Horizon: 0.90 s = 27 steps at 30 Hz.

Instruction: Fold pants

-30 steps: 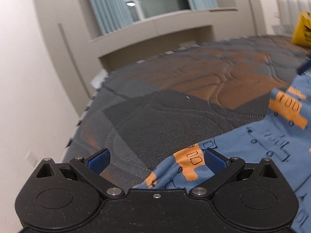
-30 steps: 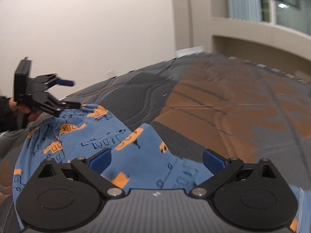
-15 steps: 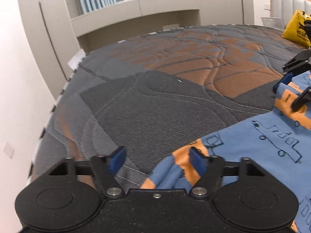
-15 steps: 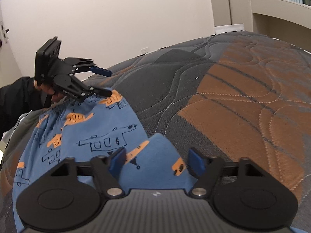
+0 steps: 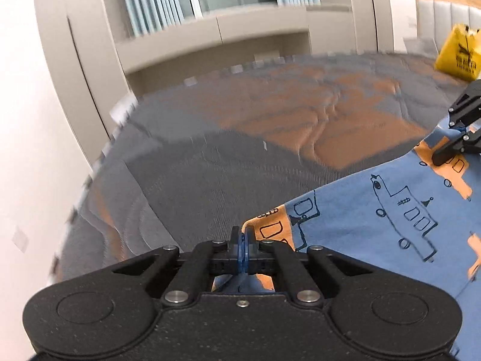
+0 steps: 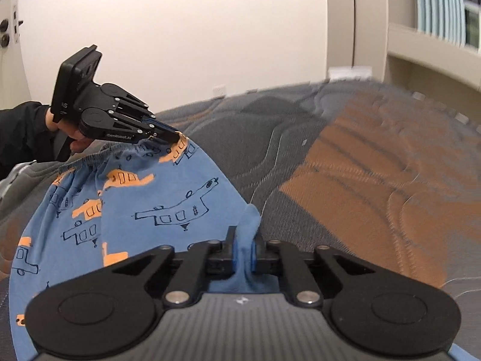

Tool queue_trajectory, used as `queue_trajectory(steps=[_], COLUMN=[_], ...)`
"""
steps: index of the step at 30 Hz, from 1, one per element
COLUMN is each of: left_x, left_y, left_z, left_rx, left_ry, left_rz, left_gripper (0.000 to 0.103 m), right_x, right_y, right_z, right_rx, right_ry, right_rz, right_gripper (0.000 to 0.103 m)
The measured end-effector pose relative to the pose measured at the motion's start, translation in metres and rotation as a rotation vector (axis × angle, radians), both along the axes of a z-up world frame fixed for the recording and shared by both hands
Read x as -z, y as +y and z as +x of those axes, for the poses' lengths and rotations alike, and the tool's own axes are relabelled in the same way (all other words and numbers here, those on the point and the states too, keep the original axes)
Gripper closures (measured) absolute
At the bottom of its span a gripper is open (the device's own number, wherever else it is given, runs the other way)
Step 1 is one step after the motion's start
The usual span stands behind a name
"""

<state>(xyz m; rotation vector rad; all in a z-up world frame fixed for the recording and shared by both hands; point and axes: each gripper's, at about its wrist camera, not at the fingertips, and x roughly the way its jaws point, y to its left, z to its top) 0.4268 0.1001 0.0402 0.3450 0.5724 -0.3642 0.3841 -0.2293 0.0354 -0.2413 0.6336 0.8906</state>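
Observation:
The blue pants (image 5: 390,210) with orange and dark printed shapes lie spread on the bed; they also show in the right wrist view (image 6: 144,204). My left gripper (image 5: 242,240) is shut on the waistband corner, as the right wrist view (image 6: 173,135) also shows. My right gripper (image 6: 243,249) is shut on a bunched blue fold at the pants' other edge. It shows at the right edge of the left wrist view (image 5: 460,138), pinching the cloth.
The quilted grey and orange mattress (image 5: 270,138) stretches ahead to a beige window ledge (image 5: 216,45) and wall. A yellow bag (image 5: 458,51) sits at the far right by the headboard. The mattress edge (image 5: 99,162) drops off at the left.
Both grippers have closed from open onto the pants' edges. Both views have shifted and the cloth is now pulled up at the pinched corners.

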Motion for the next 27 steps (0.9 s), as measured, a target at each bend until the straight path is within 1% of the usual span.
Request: queue_trajectory(steps=[4,7,9,11,13,17,20,24,27], left_x=[-0.027,-0.041,-0.045,-0.047,-0.043,-0.023,-0.001,0.024,0.030], left_y=[0.003,0.005,0.006,0.009,0.013,0.020,0.023,0.025,0.025], left_z=[-0.041,-0.081,-0.108,-0.137,-0.169,-0.216,-0.240,-0.249,-0.253], left_rx=[0.000,0.015,0.023,0.034,0.045,0.043,0.040,0.030,0.029], left_ry=[-0.132,-0.204,-0.241,-0.269,-0.297,-0.297,-0.273,-0.244,-0.242], left_rz=[-0.010,0.000,0.005,0.008,0.007,0.003,0.010,0.041,0.050], left_gripper=[0.103,0.103,0.103,0.103,0.103,0.103,0.103,0.103,0.103], right_x=[-0.026,-0.039,-0.042,-0.042,-0.036,-0.015,0.005,0.027,0.033], right_y=[0.004,0.011,0.016,0.021,0.023,0.030,0.040,0.048,0.054], right_z=[-0.041,-0.087,-0.120,-0.151,-0.177,-0.224,-0.244,-0.261,-0.266], right_rx=[0.087,0.083,0.069,0.055,0.043,0.029,0.024,0.028,0.031], right_ry=[-0.140,-0.254,-0.319,-0.380,-0.410,-0.483,-0.474,-0.475,-0.484], right_rz=[-0.010,-0.034,-0.052,-0.076,-0.084,-0.108,-0.137,-0.188,-0.215], right_gripper=[0.094,0.094,0.094,0.094,0.094,0.096,0.096,0.097,0.098])
